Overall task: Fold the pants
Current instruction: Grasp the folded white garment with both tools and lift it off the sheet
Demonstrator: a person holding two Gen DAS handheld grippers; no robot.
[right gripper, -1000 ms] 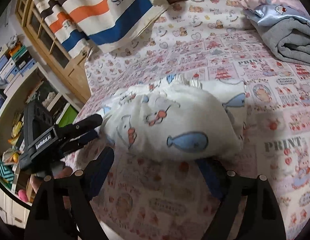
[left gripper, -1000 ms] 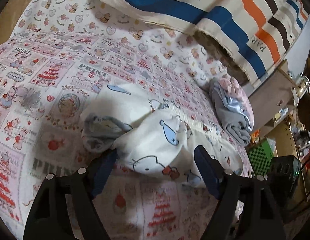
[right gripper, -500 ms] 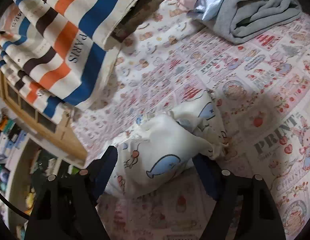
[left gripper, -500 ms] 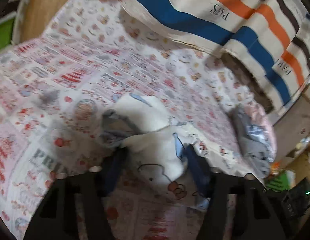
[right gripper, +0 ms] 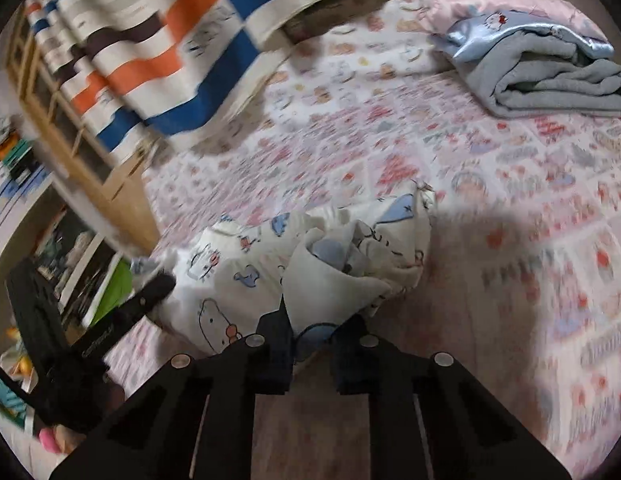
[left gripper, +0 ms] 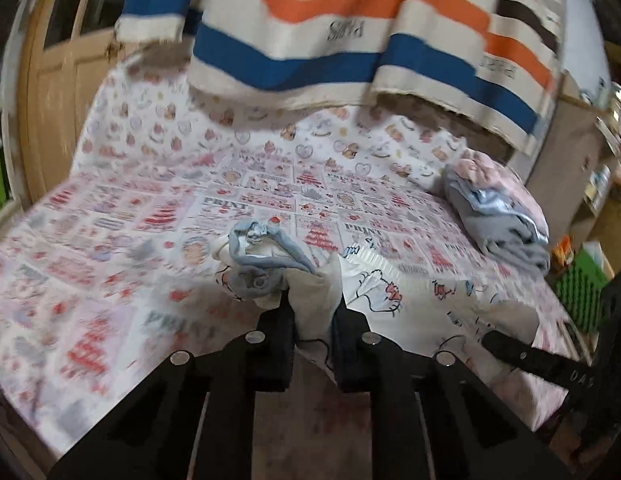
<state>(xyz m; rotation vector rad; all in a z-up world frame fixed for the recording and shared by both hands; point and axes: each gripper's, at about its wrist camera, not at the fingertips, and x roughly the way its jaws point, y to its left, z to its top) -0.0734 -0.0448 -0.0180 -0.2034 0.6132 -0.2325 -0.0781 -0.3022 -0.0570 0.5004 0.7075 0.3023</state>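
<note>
White pants (left gripper: 374, 288) in both hand-held grippers

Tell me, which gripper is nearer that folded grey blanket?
Right, I'd judge. The right gripper and left gripper both clamp the pants, well short of the grey blanket.

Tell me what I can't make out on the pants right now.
- Pants legs and hems: bunched, indistinguishable in both wrist views.
- Fabric inside left tool: the fingers hide its depth.
- Pants' near edge, right wrist view: behind right tool.
- Bedsheet print: motion-blurred.
</note>
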